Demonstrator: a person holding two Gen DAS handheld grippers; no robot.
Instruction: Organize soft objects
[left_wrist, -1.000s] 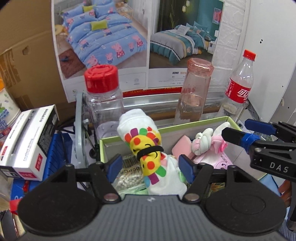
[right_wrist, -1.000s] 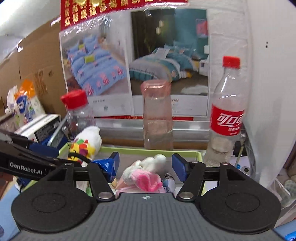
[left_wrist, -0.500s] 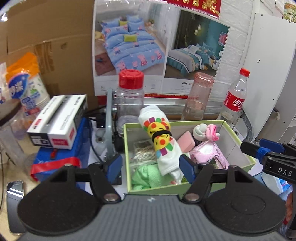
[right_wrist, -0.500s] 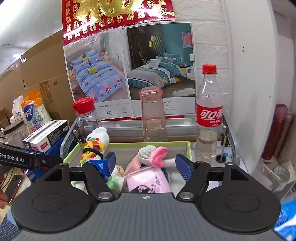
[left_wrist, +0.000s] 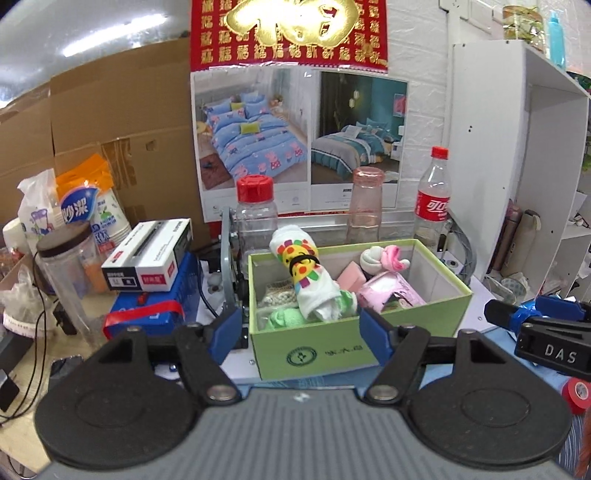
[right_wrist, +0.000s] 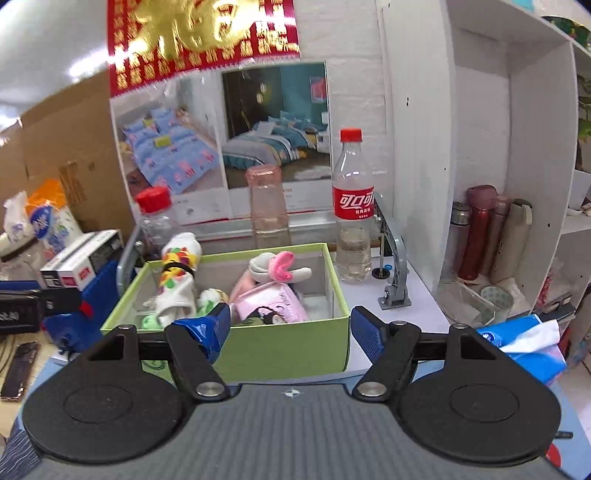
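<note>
A green box (left_wrist: 417, 332) (right_wrist: 280, 343) stands on the table and holds soft things. A rolled white cloth with coloured dots and a black band (left_wrist: 306, 280) (right_wrist: 177, 273) leans on its left wall. A pink-and-white knotted sock (left_wrist: 380, 258) (right_wrist: 277, 267), a pink pouch (left_wrist: 391, 291) (right_wrist: 269, 302) and a green cloth (left_wrist: 284, 319) lie inside. My left gripper (left_wrist: 301, 332) is open and empty in front of the box. My right gripper (right_wrist: 291, 332) is open and empty in front of the box; it also shows in the left wrist view (left_wrist: 532, 321).
Behind the box stand a red-capped jar (left_wrist: 256, 218), a pink glass (left_wrist: 365, 201) and a cola bottle (left_wrist: 434, 199). A white carton on a blue box (left_wrist: 147, 254) sits left. A white shelf with flasks (right_wrist: 480, 232) is right. A blue tissue pack (right_wrist: 524, 343) lies right.
Both grippers have pulled back and up from the box, which now shows whole. Both stay open and empty. The soft things in the box have not moved.
</note>
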